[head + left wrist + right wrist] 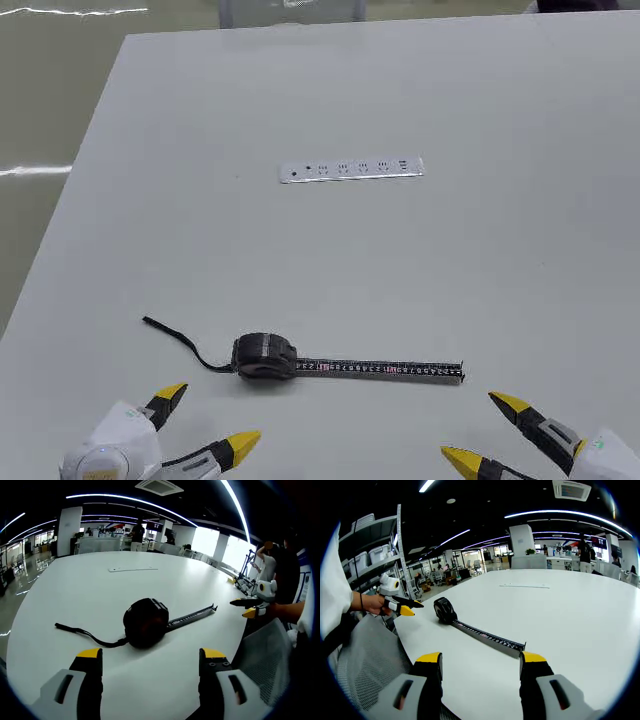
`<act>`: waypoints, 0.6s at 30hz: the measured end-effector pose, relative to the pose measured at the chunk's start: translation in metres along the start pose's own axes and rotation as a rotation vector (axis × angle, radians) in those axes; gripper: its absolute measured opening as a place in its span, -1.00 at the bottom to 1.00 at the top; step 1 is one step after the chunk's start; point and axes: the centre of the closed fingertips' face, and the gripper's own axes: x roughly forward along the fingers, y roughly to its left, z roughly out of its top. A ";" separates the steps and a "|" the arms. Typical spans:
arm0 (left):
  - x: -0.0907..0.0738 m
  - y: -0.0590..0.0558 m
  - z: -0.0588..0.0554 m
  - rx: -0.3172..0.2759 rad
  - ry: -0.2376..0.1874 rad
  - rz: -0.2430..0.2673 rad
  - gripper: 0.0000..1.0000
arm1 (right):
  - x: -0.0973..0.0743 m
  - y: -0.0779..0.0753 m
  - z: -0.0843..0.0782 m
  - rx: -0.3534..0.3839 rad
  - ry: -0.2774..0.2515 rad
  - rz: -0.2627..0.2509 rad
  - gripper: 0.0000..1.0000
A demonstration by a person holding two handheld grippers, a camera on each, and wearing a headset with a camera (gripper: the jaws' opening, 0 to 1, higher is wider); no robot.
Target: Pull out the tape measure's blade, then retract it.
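Currently blade [380,369] out; L claw [208,414], R claw [482,429] spread.

The head view looks steeply down from the near edge of the table [400,90] toward a power strip [351,169] farther across. The left gripper view sits low, close behind the tape measure [145,622]; the right gripper view sits low at the tip of the blade [487,637], facing back along it. Both share the tape measure and, probably, that strip beyond.
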 end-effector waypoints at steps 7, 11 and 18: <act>0.010 -0.003 0.006 -0.016 0.004 0.014 0.59 | 0.003 0.000 0.001 0.002 -0.004 0.005 0.25; 0.018 -0.007 0.005 -0.002 0.019 0.010 0.61 | 0.005 -0.003 0.001 0.002 -0.007 0.005 0.25; 0.026 -0.007 0.002 -0.003 0.041 0.039 0.64 | 0.009 -0.004 0.001 0.002 -0.004 0.012 0.25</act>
